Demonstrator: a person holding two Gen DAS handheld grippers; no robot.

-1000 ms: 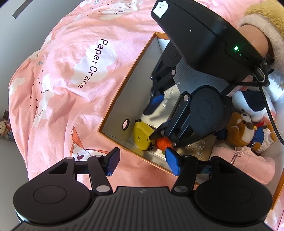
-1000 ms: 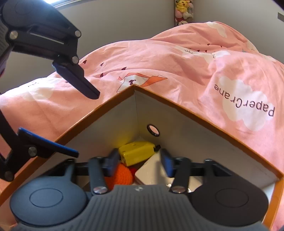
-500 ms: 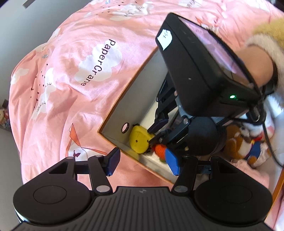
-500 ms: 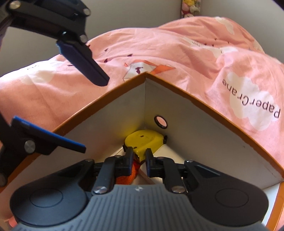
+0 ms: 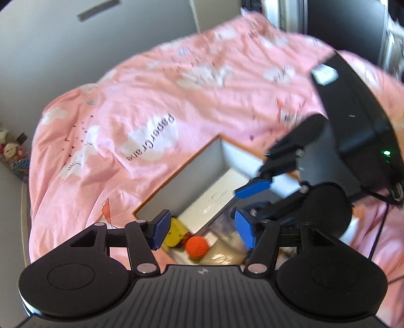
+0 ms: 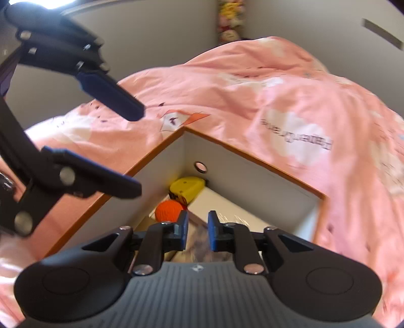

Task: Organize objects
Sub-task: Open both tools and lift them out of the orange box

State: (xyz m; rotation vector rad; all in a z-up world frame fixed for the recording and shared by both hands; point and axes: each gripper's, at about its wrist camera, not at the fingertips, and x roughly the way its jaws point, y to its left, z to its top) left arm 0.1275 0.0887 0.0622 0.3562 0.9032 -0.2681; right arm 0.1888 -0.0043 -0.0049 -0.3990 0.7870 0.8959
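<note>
An orange-rimmed white box [image 5: 176,186] [image 6: 252,176] lies on the pink bed cover. In its corner sit a yellow toy [image 6: 186,186] [image 5: 174,237] and an orange knitted ball [image 6: 168,210] [image 5: 196,246], beside a white flat carton [image 5: 214,201]. My left gripper [image 5: 202,232] is open and empty above the box corner. My right gripper [image 6: 197,230] has its jaws narrowed to a small gap above the box with nothing clearly held; it also shows in the left wrist view [image 5: 252,196], above the box.
The pink "PaperCrane" bed cover [image 5: 151,113] [image 6: 290,113] surrounds the box. Small toys stand on a ledge at the far left [image 5: 12,156]. Plush toys sit on a shelf at the back [image 6: 228,22]. Grey walls lie beyond the bed.
My right gripper closed down near the orange ball and yellow toy, then rose out of the box with nothing in it; the ball stays in the box. My left gripper pulled back and tilted up.
</note>
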